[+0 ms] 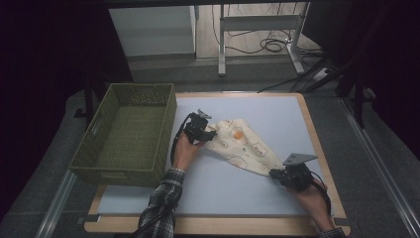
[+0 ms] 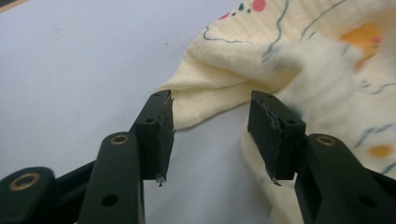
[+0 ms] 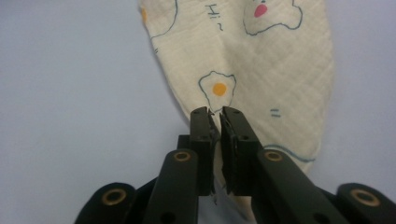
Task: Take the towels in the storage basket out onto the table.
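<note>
Cloth of cream muslin printed with fried eggs (image 1: 242, 145) on our pale blue mat (image 1: 247, 183), left gripper (image 2: 211, 135) jaws wide at its folded corner, right gripper (image 3: 220, 122) jaws pinching its edge.

Dim high view, dark edges, gripper views brighter, softly blurred

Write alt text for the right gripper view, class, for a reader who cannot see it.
The right gripper pinches the near edge of a cream cloth printed with fried eggs, its two black jaws nearly together. The cloth stretches away across a pale blue table.
</note>
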Available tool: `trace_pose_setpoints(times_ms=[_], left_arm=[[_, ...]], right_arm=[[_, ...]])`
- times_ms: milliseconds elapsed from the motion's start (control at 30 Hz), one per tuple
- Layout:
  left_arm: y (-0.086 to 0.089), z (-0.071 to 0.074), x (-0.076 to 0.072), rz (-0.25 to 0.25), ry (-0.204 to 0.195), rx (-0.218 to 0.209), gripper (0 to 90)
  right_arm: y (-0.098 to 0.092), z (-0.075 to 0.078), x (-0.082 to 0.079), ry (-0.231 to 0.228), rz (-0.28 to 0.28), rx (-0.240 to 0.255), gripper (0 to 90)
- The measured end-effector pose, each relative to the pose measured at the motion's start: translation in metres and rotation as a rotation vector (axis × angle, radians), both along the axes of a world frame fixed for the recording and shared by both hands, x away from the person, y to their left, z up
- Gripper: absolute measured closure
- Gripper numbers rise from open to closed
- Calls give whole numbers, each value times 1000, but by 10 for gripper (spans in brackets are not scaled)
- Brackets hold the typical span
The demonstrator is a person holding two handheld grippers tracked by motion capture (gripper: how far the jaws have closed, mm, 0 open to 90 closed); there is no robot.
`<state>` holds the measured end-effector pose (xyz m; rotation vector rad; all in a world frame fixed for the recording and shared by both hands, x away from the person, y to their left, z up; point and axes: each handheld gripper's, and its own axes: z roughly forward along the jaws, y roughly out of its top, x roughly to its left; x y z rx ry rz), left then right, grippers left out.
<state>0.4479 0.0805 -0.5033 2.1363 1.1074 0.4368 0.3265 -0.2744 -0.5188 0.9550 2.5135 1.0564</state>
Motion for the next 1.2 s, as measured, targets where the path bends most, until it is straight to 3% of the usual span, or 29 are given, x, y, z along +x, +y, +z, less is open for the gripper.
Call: trace_pose_setpoints(times_ms=[167, 267, 333, 500, 700, 767, 867, 933, 1000, 1067, 1200], left_arm=[[12, 14, -25, -16, -3, -57, 486], [16, 15, -41, -27, 3, -81, 487], [16, 11, -50, -41, 22, -88, 490], [16, -5, -67, -85, 36, -53, 492], [15, -28, -64, -71, 74, -50, 434], [16, -31, -62, -74, 56, -40, 479], [16, -30, -60, -96, 81, -82, 688], [13, -28, -62, -113, 78, -72, 796], [12, -23, -66, -123, 80, -77, 820], [14, -18, -69, -125, 70, -69, 812], [22, -7, -79, -123, 74, -83, 805]], right_arm=[[-5, 4, -2, -9, -10, 13, 769], [-9, 8, -4, -18, -16, 13, 755], [-11, 10, -5, -24, -20, 12, 749], [-20, 14, -10, -30, -35, 10, 732], [-29, 9, -12, -8, -61, 23, 668], [-29, 6, -12, -1, -62, 26, 645], [-26, 2, -10, 4, -62, 15, 632], [-22, -2, -9, -6, -60, -11, 656], [-20, -2, -10, -26, -66, -24, 736], [-21, -2, -9, -14, -54, -15, 804], [-22, 0, -10, -8, -40, -10, 839]])
